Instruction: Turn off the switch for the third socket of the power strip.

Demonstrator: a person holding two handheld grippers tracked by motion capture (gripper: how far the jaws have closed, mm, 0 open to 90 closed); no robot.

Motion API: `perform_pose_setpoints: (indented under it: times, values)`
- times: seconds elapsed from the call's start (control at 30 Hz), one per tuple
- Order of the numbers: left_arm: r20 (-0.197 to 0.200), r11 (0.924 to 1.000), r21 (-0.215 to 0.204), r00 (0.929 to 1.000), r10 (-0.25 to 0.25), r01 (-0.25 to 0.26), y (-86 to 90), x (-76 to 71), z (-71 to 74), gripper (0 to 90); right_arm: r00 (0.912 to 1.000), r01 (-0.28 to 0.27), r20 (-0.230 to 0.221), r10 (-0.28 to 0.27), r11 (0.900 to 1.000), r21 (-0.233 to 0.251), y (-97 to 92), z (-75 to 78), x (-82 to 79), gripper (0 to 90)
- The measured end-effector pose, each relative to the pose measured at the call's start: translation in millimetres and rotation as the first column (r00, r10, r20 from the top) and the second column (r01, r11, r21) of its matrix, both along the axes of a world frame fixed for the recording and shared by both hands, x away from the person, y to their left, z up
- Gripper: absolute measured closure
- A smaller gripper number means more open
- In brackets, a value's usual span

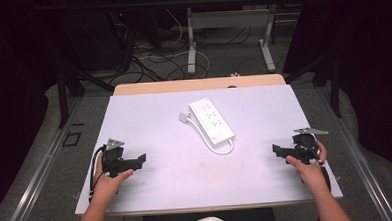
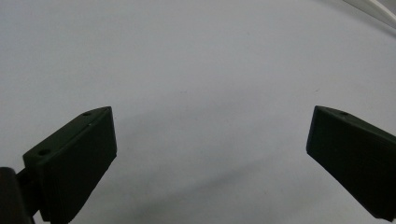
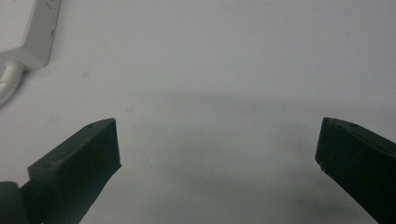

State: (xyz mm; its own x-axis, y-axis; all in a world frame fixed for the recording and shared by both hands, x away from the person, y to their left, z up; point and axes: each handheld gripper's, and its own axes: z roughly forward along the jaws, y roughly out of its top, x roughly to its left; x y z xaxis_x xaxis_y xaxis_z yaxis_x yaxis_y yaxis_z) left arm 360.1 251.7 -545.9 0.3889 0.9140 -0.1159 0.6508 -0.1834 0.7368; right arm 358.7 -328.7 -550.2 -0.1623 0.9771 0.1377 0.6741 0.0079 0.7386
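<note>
A white power strip (image 1: 212,121) lies slantwise near the middle of the white table top (image 1: 176,166), its cable (image 1: 222,149) looped at its near end and its plug (image 1: 185,116) at its left side. My left gripper (image 1: 142,158) rests low at the table's left, jaws open and pointing right with nothing between them (image 2: 212,135). My right gripper (image 1: 275,148) rests at the table's right, jaws open and pointing left, also empty (image 3: 217,144). The strip's end (image 3: 28,32) and cable (image 3: 7,81) show at the upper left of the right gripper view.
Beyond the far wooden edge (image 1: 198,84) stands another table's metal frame (image 1: 228,34) amid loose floor cables (image 1: 157,62). Dark curtains close in both sides. A white cable (image 2: 373,9) crosses the top right corner of the left gripper view.
</note>
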Motion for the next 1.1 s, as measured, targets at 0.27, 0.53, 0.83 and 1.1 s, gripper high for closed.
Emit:
perform_pose_setpoints:
  times: [0.27,0.53,0.83,1.1]
  values:
    - [0.008,0.9999,0.003,0.9999,0.011,-0.011,1.6,-1.1,-0.3,1.1,1.0,0.0,0.0,0.0,0.9993,-0.036,3.4,1.6,0.4,0.0]
    - [0.019,0.9999,0.012,0.9998,0.007,-0.007,1.5,-2.8,1.6,1.1,0.9999,0.009,0.006,-0.009,0.9997,-0.023,6.9,4.7,-1.6,0.0]
    - [0.02,0.9998,0.016,0.9998,0.007,-0.008,2.0,-3.1,2.1,1.1,0.9992,-0.038,0.007,0.038,0.999,-0.024,14.1,8.8,-3.9,0.0]
    - [0.016,0.9997,0.023,0.9999,0.002,-0.002,1.2,-3.6,2.4,1.1,0.9966,-0.083,-0.006,0.082,0.9958,-0.04,20.3,8.7,-5.0,0.0]
